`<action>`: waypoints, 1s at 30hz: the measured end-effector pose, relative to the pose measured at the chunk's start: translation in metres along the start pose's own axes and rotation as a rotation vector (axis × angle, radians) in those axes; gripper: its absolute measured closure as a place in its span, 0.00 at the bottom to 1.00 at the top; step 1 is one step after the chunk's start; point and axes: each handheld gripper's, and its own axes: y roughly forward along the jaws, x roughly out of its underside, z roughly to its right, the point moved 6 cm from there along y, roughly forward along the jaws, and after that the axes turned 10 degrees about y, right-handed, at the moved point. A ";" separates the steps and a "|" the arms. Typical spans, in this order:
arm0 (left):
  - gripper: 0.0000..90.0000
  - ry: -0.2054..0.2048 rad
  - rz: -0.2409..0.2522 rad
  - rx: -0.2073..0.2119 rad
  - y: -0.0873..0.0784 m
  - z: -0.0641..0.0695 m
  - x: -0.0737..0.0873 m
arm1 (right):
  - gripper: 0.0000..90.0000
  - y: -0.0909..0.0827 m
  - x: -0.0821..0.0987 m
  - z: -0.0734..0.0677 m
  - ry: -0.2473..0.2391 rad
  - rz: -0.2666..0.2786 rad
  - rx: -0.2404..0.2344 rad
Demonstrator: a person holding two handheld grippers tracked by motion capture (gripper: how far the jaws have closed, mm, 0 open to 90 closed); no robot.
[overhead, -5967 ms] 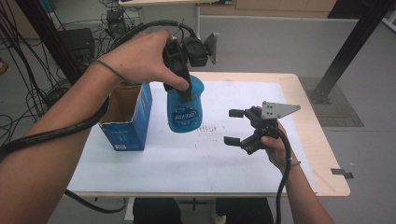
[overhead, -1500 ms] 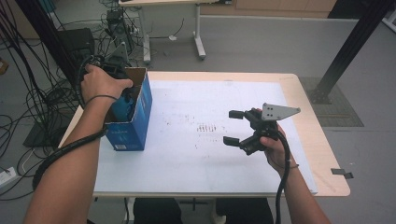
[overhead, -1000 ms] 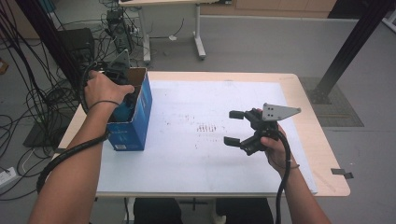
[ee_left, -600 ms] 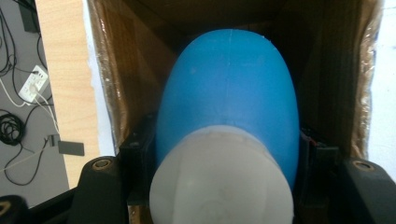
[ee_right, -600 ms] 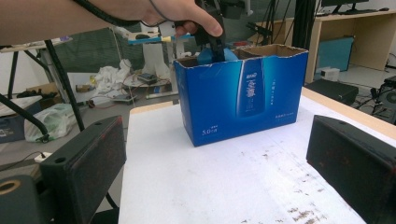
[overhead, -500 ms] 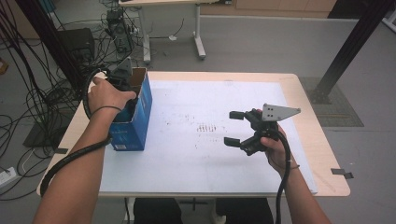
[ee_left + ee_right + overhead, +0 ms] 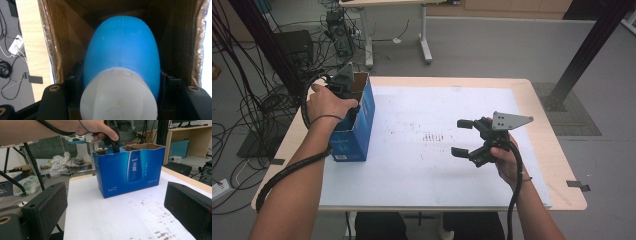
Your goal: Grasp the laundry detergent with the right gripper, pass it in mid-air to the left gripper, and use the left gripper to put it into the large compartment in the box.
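Blue plastic filled the left gripper point(image 7: 120, 100) view: the bottle point(image 7: 122, 52), white cap toward the camera, sat deep between the brown cardboard walls of the box point(image 7: 357, 125), with the jaws pinching its sides. From above, the left hand point(image 7: 328, 102) bent down over the box's open top at the table's point(image 7: 557, 170) left edge. The right gripper point(image 7: 464, 137) hovered well apart (jaws spread, nothing between them), aimed toward the box.

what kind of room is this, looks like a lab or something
Most likely a robotics or electronics lab workspace. Bundles of black cables hang and lie beside the table, equipment stands sit behind it, and desks with monitors line the far wall in the right gripper view.
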 end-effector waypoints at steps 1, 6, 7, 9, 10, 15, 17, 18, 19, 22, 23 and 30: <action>0.42 0.000 0.000 0.001 0.000 0.000 0.000 | 0.05 0.000 0.000 0.000 0.000 0.000 0.000; 0.42 -0.002 -0.004 0.006 0.000 -0.002 0.000 | 0.05 0.000 0.000 -0.001 0.000 0.000 -0.001; 0.42 -0.003 -0.004 0.006 0.000 -0.002 0.000 | 0.05 -0.001 0.000 -0.001 0.000 0.000 -0.001; 0.42 -0.002 -0.003 0.008 0.000 -0.002 0.000 | 0.05 -0.001 0.000 -0.001 0.000 0.001 0.001; 0.42 -0.001 -0.006 0.007 0.000 -0.002 -0.001 | 0.05 -0.001 0.000 -0.001 -0.001 0.002 0.001; 0.42 -0.004 -0.005 0.010 0.000 -0.002 0.000 | 0.05 -0.002 0.000 0.000 0.002 0.002 0.002; 0.42 -0.004 -0.007 0.010 0.000 -0.003 -0.001 | 0.05 -0.002 0.000 -0.001 0.001 0.000 0.002; 0.42 -0.002 -0.008 0.011 0.000 -0.003 -0.001 | 0.05 -0.002 0.000 0.000 0.001 0.002 0.000; 0.42 -0.004 -0.007 0.011 0.000 -0.003 -0.001 | 0.05 -0.002 0.001 0.000 0.001 0.003 0.001; 0.42 -0.004 -0.009 0.013 0.000 -0.003 -0.001 | 0.05 -0.002 0.000 0.000 0.001 0.002 0.002; 0.42 -0.004 -0.009 0.013 0.000 -0.004 -0.002 | 0.05 -0.002 0.000 0.000 0.001 0.004 0.002; 0.42 -0.010 -0.011 0.019 0.001 -0.006 -0.002 | 0.05 -0.002 0.001 0.000 0.003 0.004 0.002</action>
